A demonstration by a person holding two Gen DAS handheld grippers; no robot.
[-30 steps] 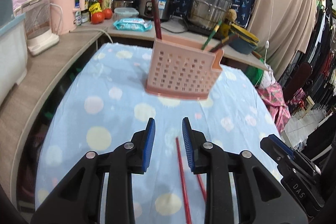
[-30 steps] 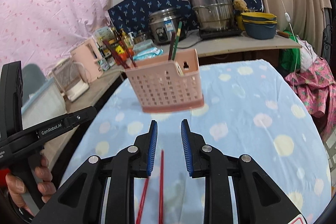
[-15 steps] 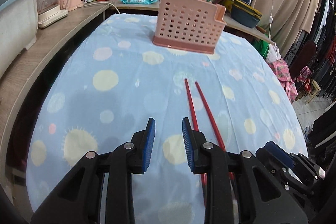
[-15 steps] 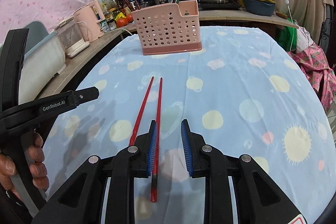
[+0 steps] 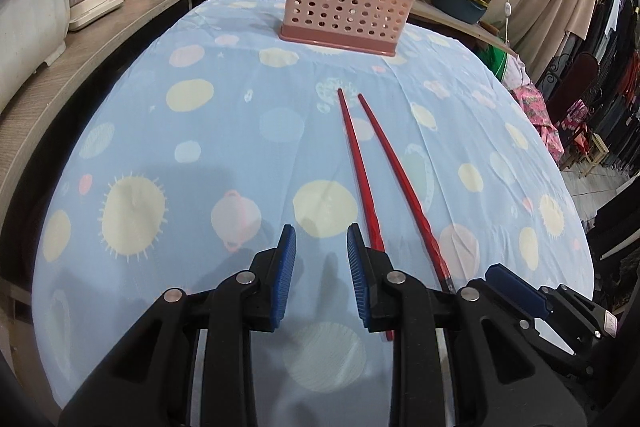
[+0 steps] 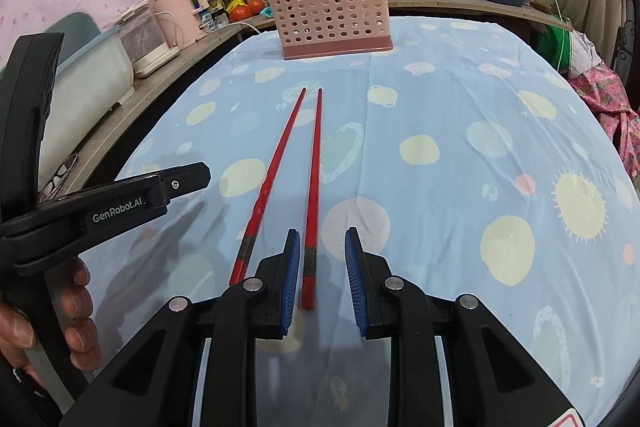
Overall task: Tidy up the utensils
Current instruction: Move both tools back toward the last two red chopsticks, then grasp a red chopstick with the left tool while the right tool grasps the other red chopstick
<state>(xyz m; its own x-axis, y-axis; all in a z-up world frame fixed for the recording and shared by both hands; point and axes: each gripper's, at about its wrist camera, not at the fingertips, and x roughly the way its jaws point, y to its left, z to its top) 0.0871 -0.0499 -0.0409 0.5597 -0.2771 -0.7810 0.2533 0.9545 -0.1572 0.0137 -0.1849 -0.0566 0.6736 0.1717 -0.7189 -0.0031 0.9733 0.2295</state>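
The near end of the left-hand chopstick (image 5: pixel 359 169) disappears behind the right finger of the left hand-held gripper (image 5: pixel 321 247), so its tip cannot be seen from that side; the right-hand chopstick (image 5: pixel 400 183) runs on until its dark-banded end meets the black frame low in the left wrist view; what stands inside the pink utensil basket (image 5: pixel 347 11) is mostly hidden by its perforated wall, and only a few stick-like handles poke above the rim, too small to name; the person's hand (image 6: pixel 52 315) shows only as fingers wrapped round the left tool's handle at the edge of the right wrist view.

The two chopsticks are glossy red and slender, each with a darker band near its thick end; they lie flat on the desk (image 5: pixel 200 163), which wears a pale blue cloth dotted with yellow and pink rounds; they sit close together without touching, slightly closer at their far tips, which point toward the basket; the basket stands upright at the far side of the desk, well apart from them.

The left hand-held gripper hovers over the cloth just left of the pair, jaws narrowly parted and empty; the right hand-held gripper (image 6: pixel 322 259) is likewise narrowly parted, with the thick end of one chopstick lying between its blue pads (image 6: pixel 291 267), though whether the left pad touches it I cannot tell.
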